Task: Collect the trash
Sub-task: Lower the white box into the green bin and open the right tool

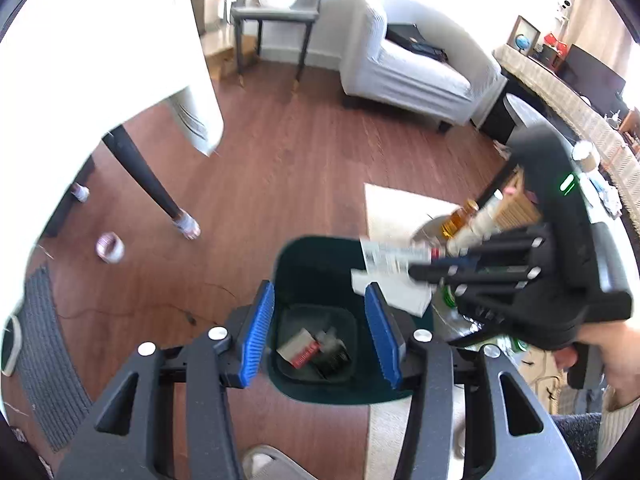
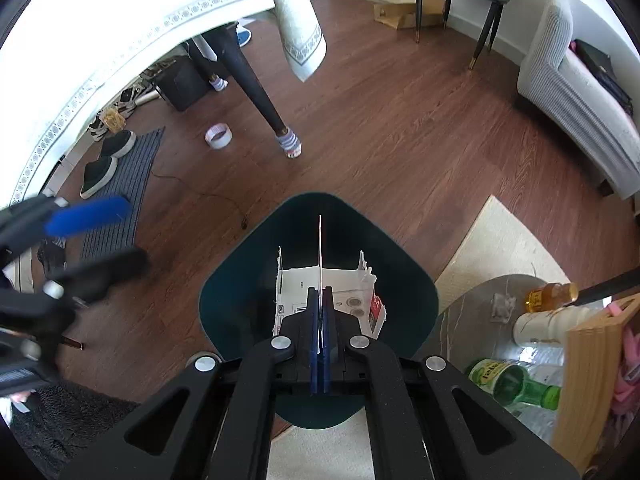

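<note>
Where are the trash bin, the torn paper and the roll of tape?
trash bin (image 2: 240, 280), right wrist view, inner left wall.
torn paper (image 2: 298, 284), right wrist view, flat printed face.
roll of tape (image 2: 218, 136), right wrist view, outer band.

torn white carton (image 2: 332, 292) — over dark-green bin (image 2: 224, 300)

Your left gripper (image 1: 320, 326) points steeply downward with its jaws spread wide, nothing between the blue pads (image 1: 258, 330). Your right gripper (image 2: 320, 334) also tilts downward, its two blue pads (image 2: 314, 340) pressed nearly together with only a thin white sheet edge pinched between them. Seen from the left wrist camera, your right hand (image 1: 608, 354) wraps the handle at the near right, the tool reaching leftward.
</note>
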The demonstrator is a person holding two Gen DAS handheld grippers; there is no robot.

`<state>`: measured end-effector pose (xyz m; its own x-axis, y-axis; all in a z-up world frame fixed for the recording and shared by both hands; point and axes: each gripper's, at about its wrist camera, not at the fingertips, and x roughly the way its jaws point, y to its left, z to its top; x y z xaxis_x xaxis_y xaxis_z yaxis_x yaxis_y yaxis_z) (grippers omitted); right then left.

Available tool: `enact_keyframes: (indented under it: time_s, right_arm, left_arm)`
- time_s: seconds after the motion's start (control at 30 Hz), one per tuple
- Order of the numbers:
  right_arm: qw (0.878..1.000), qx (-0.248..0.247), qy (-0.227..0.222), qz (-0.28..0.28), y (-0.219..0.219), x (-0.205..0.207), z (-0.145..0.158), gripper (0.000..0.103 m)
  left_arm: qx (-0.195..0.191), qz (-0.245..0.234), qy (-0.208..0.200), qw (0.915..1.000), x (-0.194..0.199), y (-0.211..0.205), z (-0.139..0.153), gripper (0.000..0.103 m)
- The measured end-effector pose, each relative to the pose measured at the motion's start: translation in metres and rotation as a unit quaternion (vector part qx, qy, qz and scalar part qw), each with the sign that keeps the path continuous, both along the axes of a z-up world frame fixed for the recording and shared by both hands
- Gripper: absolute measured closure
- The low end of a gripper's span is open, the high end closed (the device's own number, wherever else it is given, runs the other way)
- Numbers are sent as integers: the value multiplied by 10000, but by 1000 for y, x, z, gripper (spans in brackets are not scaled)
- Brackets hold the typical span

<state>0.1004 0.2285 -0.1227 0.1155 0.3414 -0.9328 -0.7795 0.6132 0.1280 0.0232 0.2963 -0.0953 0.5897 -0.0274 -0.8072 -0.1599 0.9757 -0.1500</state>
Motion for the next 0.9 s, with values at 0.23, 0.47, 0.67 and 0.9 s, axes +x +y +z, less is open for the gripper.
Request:
enact_keyframes:
  time_s: [0.23,0.47,0.67,0.9]
  right_arm:
    - [9991,-221,350,6,12,-1,-34,102]
    - [9955,-801,497,128,17,-8,-70,99]
    - [9949,-896,420,190,11,-17,-76,75]
    - [9975,-561,196,371,3,-22,-47,75]
  left_arm:
    - [9,172,-307,9994,3,7,26,69]
    - [137,69,-798,9967,3,-7,62,76]
    - [344,78,-1129,9930,3,-18,85,76]
    - [304,204,-1400,9895,2,-25,109,76]
